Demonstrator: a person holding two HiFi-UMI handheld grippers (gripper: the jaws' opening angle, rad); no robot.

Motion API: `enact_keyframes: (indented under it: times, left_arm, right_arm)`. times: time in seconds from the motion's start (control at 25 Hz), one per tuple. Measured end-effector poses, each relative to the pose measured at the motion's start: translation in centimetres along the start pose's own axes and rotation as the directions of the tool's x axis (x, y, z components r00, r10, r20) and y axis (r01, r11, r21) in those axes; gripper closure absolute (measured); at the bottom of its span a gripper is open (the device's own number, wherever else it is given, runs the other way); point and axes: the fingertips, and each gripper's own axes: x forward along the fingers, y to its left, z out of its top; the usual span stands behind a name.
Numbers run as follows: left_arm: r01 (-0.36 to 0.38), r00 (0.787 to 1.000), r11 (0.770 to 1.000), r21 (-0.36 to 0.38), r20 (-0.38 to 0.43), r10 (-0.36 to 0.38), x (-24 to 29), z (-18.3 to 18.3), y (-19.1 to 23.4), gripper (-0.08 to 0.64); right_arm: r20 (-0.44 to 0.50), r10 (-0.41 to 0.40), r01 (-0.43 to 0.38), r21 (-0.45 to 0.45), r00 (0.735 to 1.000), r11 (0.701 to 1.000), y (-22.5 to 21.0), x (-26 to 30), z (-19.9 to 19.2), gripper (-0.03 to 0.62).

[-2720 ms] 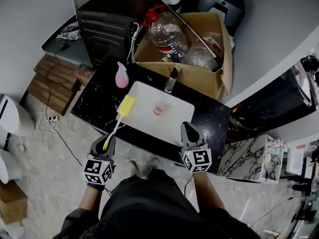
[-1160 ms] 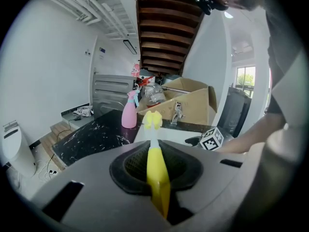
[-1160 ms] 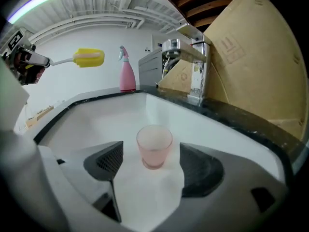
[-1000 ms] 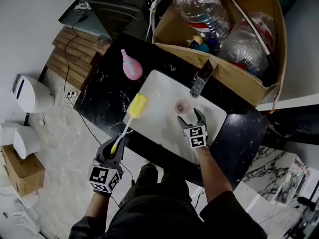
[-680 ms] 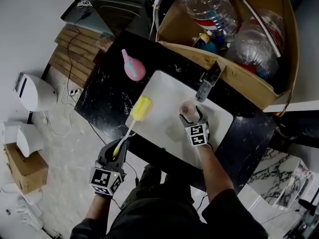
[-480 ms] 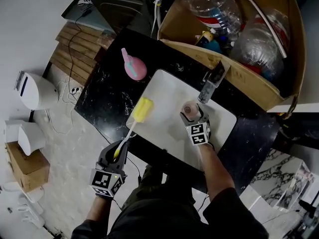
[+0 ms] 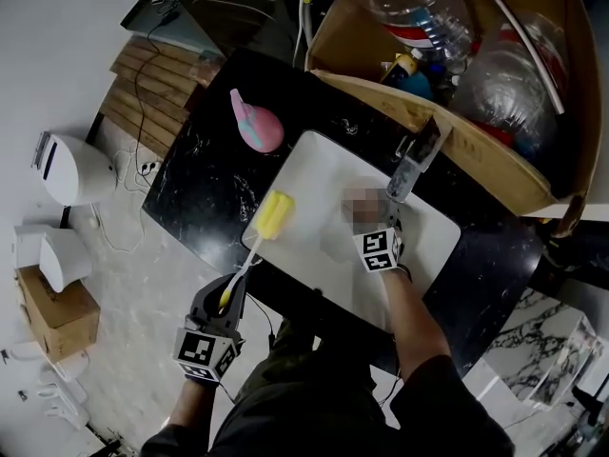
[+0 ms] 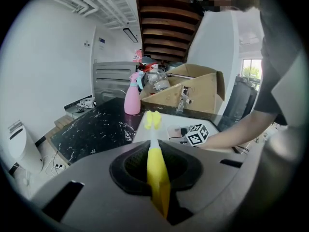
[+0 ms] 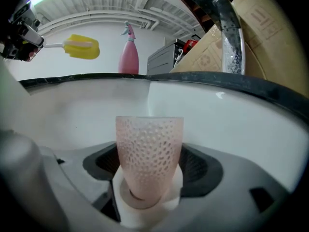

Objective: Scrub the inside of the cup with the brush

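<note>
A pale pink dimpled cup stands upright between the jaws of my right gripper, which is shut on it low inside the white sink. In the head view a blur covers the cup. My left gripper is shut on the yellow handle of the brush, out over the floor in front of the counter. The yellow sponge head hangs over the sink's left rim, well apart from the cup. From the right gripper view the brush shows up high at the left.
A chrome faucet rises at the sink's back edge, just beyond the cup. A pink spray bottle stands on the black marble counter to the left. Behind the counter is a cardboard box with large plastic bottles.
My right gripper has gone from the counter's front edge into the sink and closed on the cup. The left gripper has kept hold of the brush, its head staying over the sink's left rim.
</note>
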Motion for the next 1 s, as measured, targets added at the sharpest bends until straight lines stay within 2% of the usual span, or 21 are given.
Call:
enact_keyframes:
  times: [0.24, 0.48, 0.84, 1.0]
  left_arm:
    - [-0.013, 1.0, 1.0, -0.004, -0.005, 0.013, -0.2, -0.2, 0.3, 0.525]
    - [-0.003, 1.0, 1.0, -0.002, 0.009, 0.003, -0.4, 0.0, 0.4, 0.525]
    - [0.045, 0.998, 0.999, 0.018, 0.046, -0.046, -1.5, 1.4, -0.1, 0.525]
    - [0.074, 0.994, 0.997, 0.033, 0.074, -0.077, -2.7, 2.5, -0.4, 0.525]
  right_arm:
    - [-0.003, 0.004, -0.004, -0.009, 1.0, 1.0, -0.1, 0.4, 0.4, 0.232]
    - [0.026, -0.021, 0.023, -0.048, 0.999, 0.999, -0.8, -1.4, 1.8, 0.232]
    - [0.019, -0.055, 0.057, -0.132, 0.998, 0.99, -0.4, -7.1, 3.3, 0.232]
    - [0.038, -0.09, 0.095, -0.179, 0.995, 0.979, -0.2, -10.7, 5.3, 0.232]
